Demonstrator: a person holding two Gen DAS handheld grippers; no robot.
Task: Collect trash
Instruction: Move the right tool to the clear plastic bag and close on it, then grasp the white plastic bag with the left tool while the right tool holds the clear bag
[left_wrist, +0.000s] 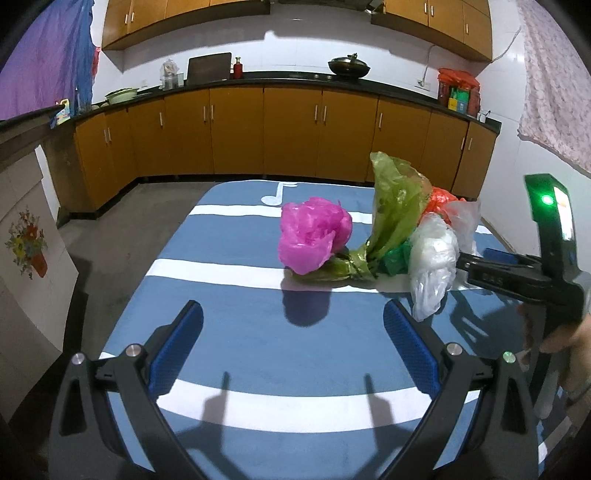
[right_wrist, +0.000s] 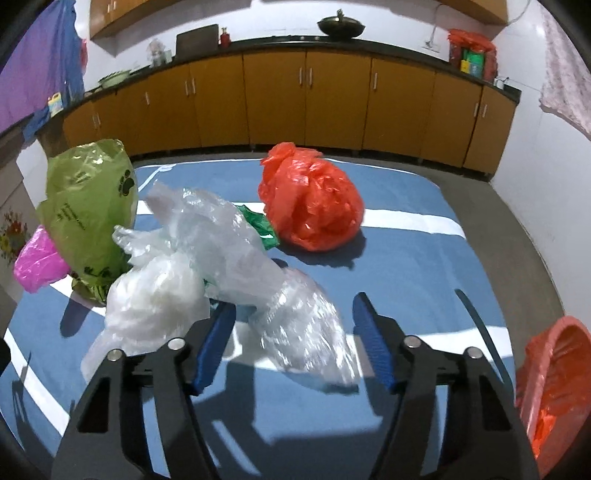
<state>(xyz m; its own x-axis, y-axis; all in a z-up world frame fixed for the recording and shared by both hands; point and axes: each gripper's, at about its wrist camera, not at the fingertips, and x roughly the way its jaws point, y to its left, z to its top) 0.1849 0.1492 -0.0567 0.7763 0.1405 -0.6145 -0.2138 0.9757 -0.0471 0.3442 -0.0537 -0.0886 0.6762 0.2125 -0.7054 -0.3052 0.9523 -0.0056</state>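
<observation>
Several crumpled plastic bags lie on a blue mat with white stripes (left_wrist: 258, 332): a pink bag (left_wrist: 314, 236), an olive-green bag (left_wrist: 395, 199), a small dark-green one (left_wrist: 395, 260), a clear whitish bag (left_wrist: 432, 262) and a red bag (right_wrist: 310, 195). My left gripper (left_wrist: 293, 310) hangs open over bare mat, in front of the pink bag, with nothing between its blue pads. My right gripper (right_wrist: 294, 306) straddles the tail of the clear bag (right_wrist: 295, 325). Its left pad (right_wrist: 218, 332) lies against the plastic and its right pad (right_wrist: 369, 332) stands just clear of it.
A red basin lined with a red bag (right_wrist: 554, 387) sits at the mat's right edge. The mat lies on a grey floor (left_wrist: 122, 229). Orange kitchen cabinets (left_wrist: 288, 129) under a black counter run along the back. A white panel with a flower picture (left_wrist: 29, 240) stands at left.
</observation>
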